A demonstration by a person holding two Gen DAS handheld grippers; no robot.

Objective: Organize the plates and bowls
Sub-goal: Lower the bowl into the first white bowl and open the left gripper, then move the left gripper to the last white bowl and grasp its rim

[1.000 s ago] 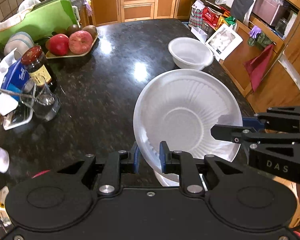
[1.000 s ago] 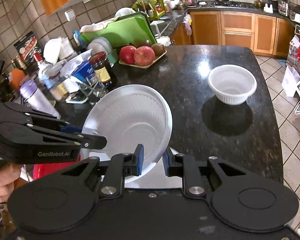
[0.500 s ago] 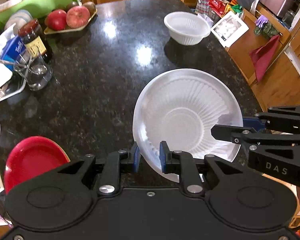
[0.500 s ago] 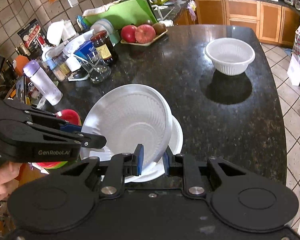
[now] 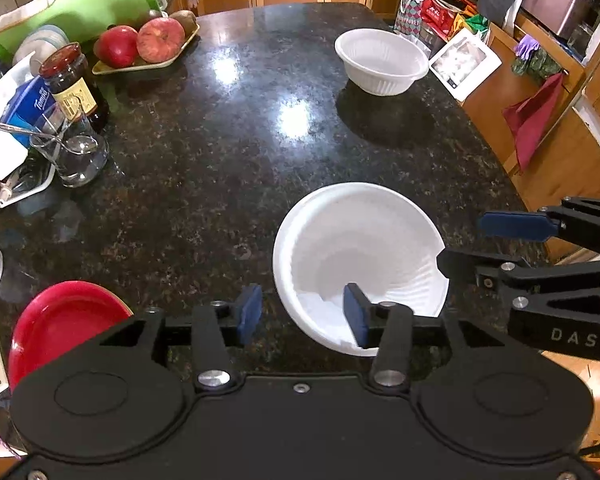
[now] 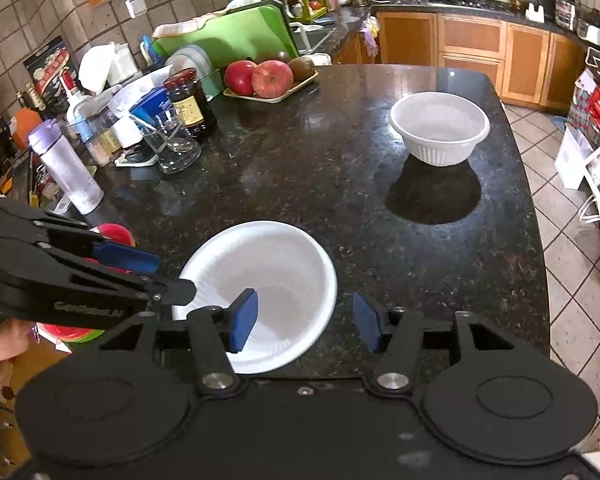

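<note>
A large white ribbed bowl (image 5: 360,256) rests on the dark granite counter (image 5: 220,168) near its front edge; it also shows in the right wrist view (image 6: 268,280). My left gripper (image 5: 302,316) is open, its jaws straddling the bowl's near-left rim without gripping. My right gripper (image 6: 306,322) is open, straddling the bowl's near-right rim. A smaller white bowl (image 5: 382,62) stands at the far right of the counter and shows in the right wrist view (image 6: 440,126). A red plate (image 5: 60,324) lies at the front left.
A tray of apples (image 5: 148,46), a dark jar (image 5: 74,84), a glass (image 5: 72,152), a tissue pack and a green cutting board (image 5: 76,4) crowd the counter's left side. The counter's edge drops to cabinets and tiled floor on the right (image 6: 572,248).
Both grippers held the large bowl tilted above the counter. It now sits flat on the counter, and both grippers have opened and let go of its rim.
</note>
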